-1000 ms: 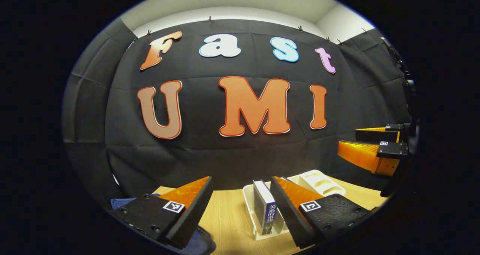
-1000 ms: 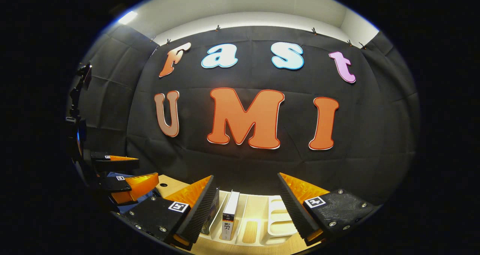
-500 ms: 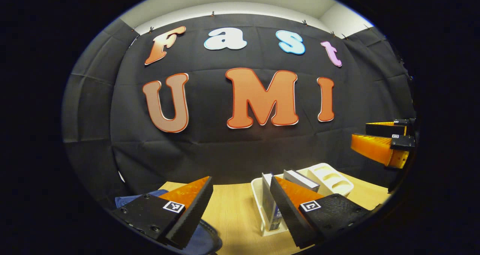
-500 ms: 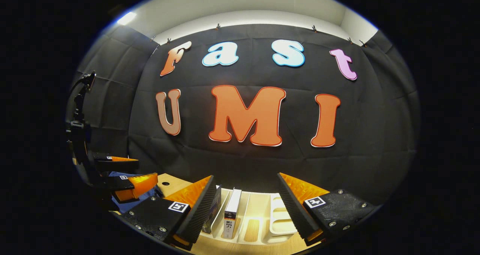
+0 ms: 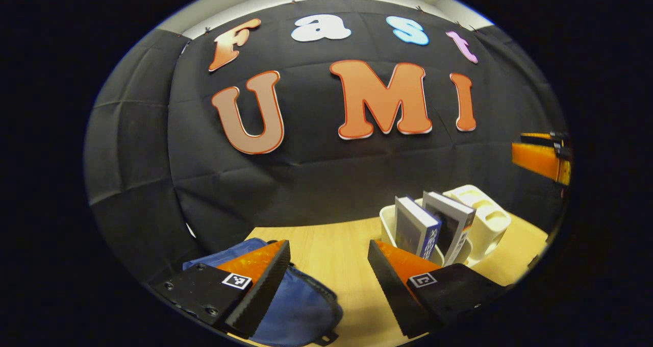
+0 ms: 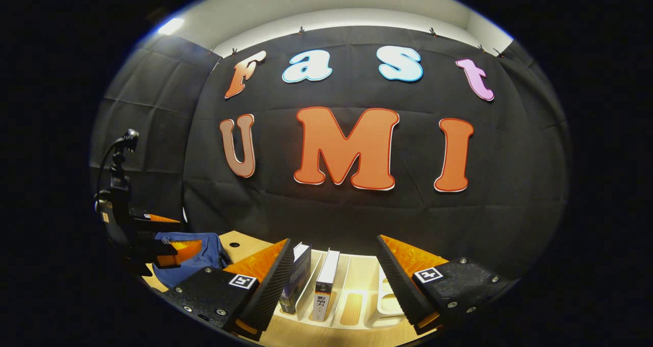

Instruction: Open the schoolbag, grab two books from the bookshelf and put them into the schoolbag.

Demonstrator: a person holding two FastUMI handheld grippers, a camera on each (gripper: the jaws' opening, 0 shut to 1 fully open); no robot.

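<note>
In the left gripper view, the left gripper's [image 5: 329, 265] near finger covers part of the blue schoolbag [image 5: 301, 306], whose lower end runs off the bottom edge. The far finger hides the front foot of the white bookshelf [image 5: 490, 224]. The right gripper [image 5: 541, 155] is cut off at the right edge, so its opening cannot be told. In the right gripper view, the right gripper's left finger [image 6: 265, 286] hides the lower part of the dark book [image 6: 298, 275], and the print on the white book's [image 6: 324, 291] spine is too small to tell.
</note>
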